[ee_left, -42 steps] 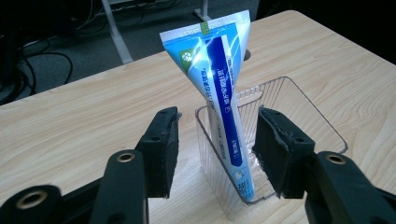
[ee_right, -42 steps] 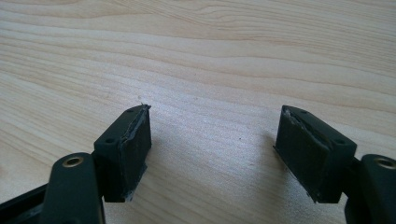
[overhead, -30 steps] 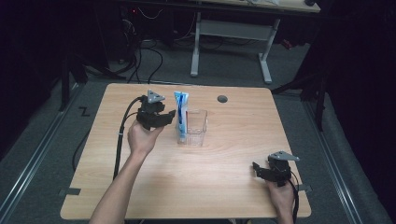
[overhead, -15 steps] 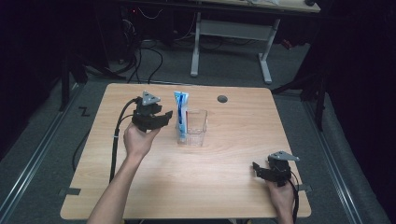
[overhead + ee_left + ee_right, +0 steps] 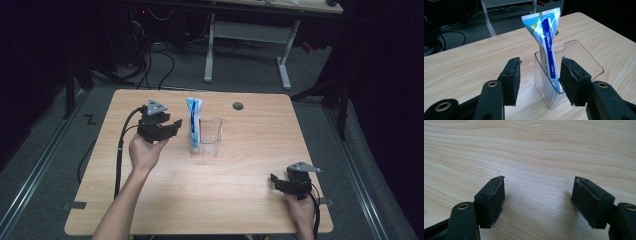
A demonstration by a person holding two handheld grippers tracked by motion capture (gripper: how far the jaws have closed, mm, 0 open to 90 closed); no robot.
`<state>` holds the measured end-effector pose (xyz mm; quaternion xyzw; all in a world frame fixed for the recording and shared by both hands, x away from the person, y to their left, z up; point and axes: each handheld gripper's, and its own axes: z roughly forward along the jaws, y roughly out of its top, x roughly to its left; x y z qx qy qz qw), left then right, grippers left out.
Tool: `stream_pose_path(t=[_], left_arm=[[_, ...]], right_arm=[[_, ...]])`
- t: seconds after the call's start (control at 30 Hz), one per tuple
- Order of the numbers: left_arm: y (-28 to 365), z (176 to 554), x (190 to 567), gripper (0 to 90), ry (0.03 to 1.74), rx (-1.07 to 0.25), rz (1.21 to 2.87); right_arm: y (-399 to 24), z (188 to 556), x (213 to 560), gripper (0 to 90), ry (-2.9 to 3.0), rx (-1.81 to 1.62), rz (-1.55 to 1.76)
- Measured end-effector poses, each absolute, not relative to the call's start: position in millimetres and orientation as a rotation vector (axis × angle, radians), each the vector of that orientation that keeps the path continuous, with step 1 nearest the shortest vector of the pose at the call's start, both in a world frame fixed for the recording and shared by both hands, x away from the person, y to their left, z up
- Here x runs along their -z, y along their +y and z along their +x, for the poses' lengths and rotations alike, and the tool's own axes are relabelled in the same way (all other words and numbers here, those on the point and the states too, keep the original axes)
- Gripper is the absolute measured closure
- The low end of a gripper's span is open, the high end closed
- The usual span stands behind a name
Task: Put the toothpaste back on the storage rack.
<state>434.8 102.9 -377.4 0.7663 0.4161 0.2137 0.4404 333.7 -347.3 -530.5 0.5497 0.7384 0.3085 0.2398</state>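
A blue and white toothpaste tube (image 5: 193, 122) (image 5: 546, 47) stands upright, leaning in the left end of a clear ribbed plastic cup (image 5: 210, 136) (image 5: 569, 72) at the table's middle back. My left gripper (image 5: 172, 125) (image 5: 540, 75) hovers open just left of the cup, apart from the tube, nothing between its jaws. My right gripper (image 5: 278, 181) (image 5: 537, 195) rests low over bare wood near the front right corner, open and holding nothing.
The light wooden table (image 5: 150, 200) has a round grey cable hole (image 5: 238, 105) at the back. Black cables (image 5: 120, 160) trail off the left gripper over the left side. A white-legged desk (image 5: 245, 35) stands on the floor behind.
My left gripper has drawn back to the left, away from the tube and cup. The tube stays standing in the cup. The right gripper has not moved.
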Motion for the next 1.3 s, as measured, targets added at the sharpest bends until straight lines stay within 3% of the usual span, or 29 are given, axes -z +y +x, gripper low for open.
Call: stream_pose_path(t=[1.3], left_arm=[[129, 416, 375, 50.7, 1.058, -0.548, 1.833]], right_arm=[[-347, 334, 530, 26.4, 2.021, -0.844, 1.505]])
